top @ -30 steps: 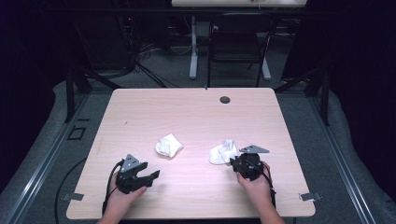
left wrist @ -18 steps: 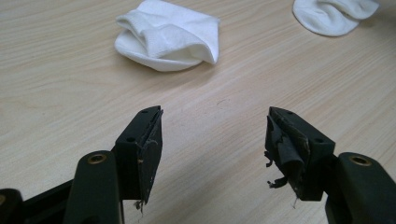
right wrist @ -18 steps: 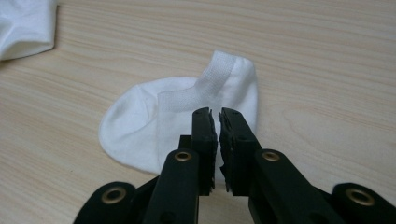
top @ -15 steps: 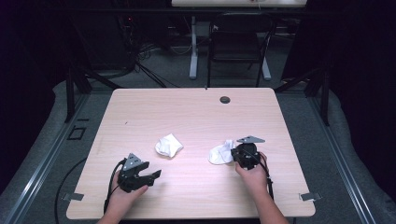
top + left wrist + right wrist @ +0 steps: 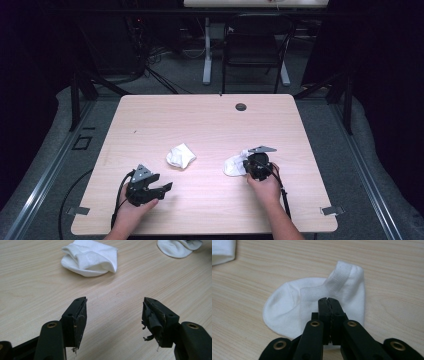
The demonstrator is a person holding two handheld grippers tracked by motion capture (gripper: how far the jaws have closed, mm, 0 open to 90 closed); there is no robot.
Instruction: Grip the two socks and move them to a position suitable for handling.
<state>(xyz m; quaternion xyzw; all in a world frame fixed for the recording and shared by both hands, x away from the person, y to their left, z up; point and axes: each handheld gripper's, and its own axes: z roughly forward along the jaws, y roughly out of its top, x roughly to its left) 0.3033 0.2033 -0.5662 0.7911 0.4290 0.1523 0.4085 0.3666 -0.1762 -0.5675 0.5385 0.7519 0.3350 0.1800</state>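
Observation:
Two white socks lie on the wooden table (image 5: 210,120). One is bunched up (image 5: 180,155) left of centre and lies ahead of my left gripper (image 5: 90,258). The other sock (image 5: 233,166) lies flat to the right, ribbed cuff uppermost (image 5: 284,312). My right gripper (image 5: 246,166) points left at it. Its jaws have just closed and now stand together on the cuff fabric (image 5: 328,300). My left gripper (image 5: 162,189) rests near the front edge, open with nothing between its fingers (image 5: 115,302).
A small dark grommet (image 5: 241,106) sits near the table's far edge. A black chair (image 5: 255,45) and desk legs stand beyond the table. The bunched sock's edge shows at the top left of the right gripper view (image 5: 222,250).
My right gripper has slid left onto the flat sock, which has bunched slightly under it. The left gripper and the bunched sock have stayed put.

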